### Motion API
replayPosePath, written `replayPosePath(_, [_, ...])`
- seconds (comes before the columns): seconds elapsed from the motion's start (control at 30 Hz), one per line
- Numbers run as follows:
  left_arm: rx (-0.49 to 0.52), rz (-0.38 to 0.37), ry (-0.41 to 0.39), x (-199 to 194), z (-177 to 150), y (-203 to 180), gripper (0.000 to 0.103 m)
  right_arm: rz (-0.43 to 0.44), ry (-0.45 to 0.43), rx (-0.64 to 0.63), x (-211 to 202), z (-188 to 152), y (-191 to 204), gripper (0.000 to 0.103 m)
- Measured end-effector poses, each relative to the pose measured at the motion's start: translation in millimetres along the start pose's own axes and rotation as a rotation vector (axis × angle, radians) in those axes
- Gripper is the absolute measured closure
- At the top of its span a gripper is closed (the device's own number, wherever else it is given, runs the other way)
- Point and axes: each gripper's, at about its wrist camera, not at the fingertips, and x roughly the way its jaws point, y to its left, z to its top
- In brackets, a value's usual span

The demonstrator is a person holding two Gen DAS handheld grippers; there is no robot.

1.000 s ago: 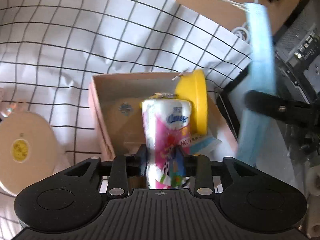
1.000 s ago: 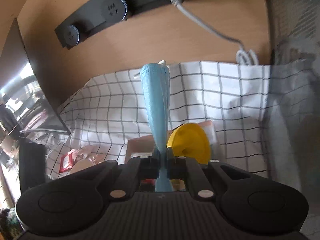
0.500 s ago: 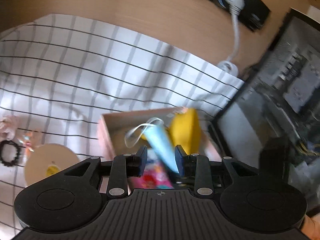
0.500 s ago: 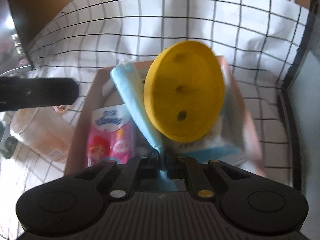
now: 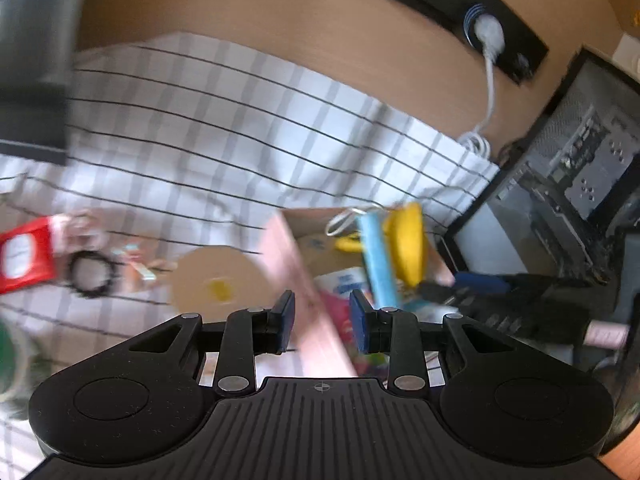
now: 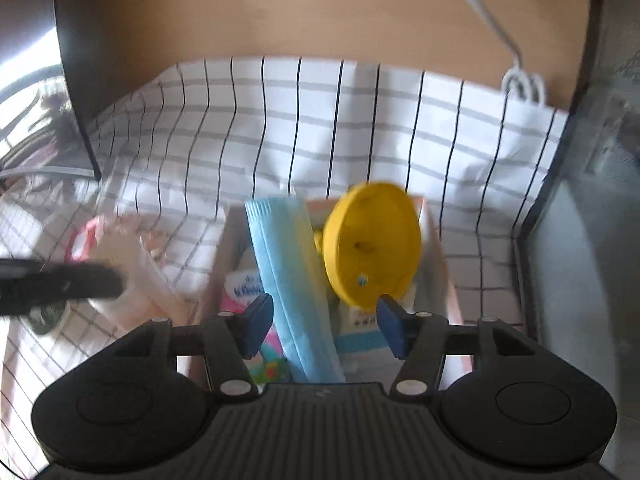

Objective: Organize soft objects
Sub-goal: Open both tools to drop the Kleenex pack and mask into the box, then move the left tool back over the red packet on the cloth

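While the right gripper (image 6: 325, 326) hangs over the cardboard box (image 6: 434, 240), its jaws are opening, and the folded blue face mask (image 6: 290, 280) stands between the pads without either pad pressing on it. The mask leans upright inside the box, its lower end hidden behind the gripper body, its upper end rising past the box's far edge. Just beside it on the right stands a yellow disc (image 6: 372, 246) on edge, also in the box. A pink-and-white tissue pack (image 6: 240, 288) lies in the box to the left of the mask, partly covered by it.

The left gripper (image 5: 322, 320) is held above the box's near left wall (image 5: 292, 268) with its jaws parted and nothing between them. From this side the mask (image 5: 376, 260) and yellow disc (image 5: 408, 248) stand together toward the box's far right, white ear loops (image 5: 344, 220) trailing off the mask's top, and the tissue pack (image 5: 340, 286) lies below them.

The box sits on a white checked cloth (image 5: 208, 120). To its left on the cloth lie a round beige lid (image 5: 216, 280), a black hair tie (image 5: 92, 274) and a red packet (image 5: 24, 256); the view is blurred there. A white cable (image 5: 486, 92) runs to a black power strip (image 5: 496, 28) on the wooden desk (image 5: 280, 20).
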Motion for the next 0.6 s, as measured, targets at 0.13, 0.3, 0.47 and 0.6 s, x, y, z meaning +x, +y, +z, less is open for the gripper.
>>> replayPosePath(0.13, [-0.026, 0.038, -0.067, -46.0, -4.3, 44.7, 0.070, 0.026, -0.030, -0.031, -18.3, 23.5, 32.3, 0.046])
replayPosePath(0.3, [-0.081, 0.146, -0.157, -103.4, 0.7, 114.7, 0.070, 0.098, -0.066, -0.068, -30.0, 65.3, 108.2, 0.045])
replayPosePath(0.47, [-0.159, 0.282, -0.205, -162.5, 6.1, 186.4, 0.070, 0.203, -0.089, -0.095, -36.6, 109.2, 195.3, 0.045])
replayPosePath(0.6, [-0.195, 0.336, -0.247, -201.3, 9.9, 225.8, 0.070, 0.260, -0.131, -0.171, -48.5, 137.1, 260.8, 0.045])
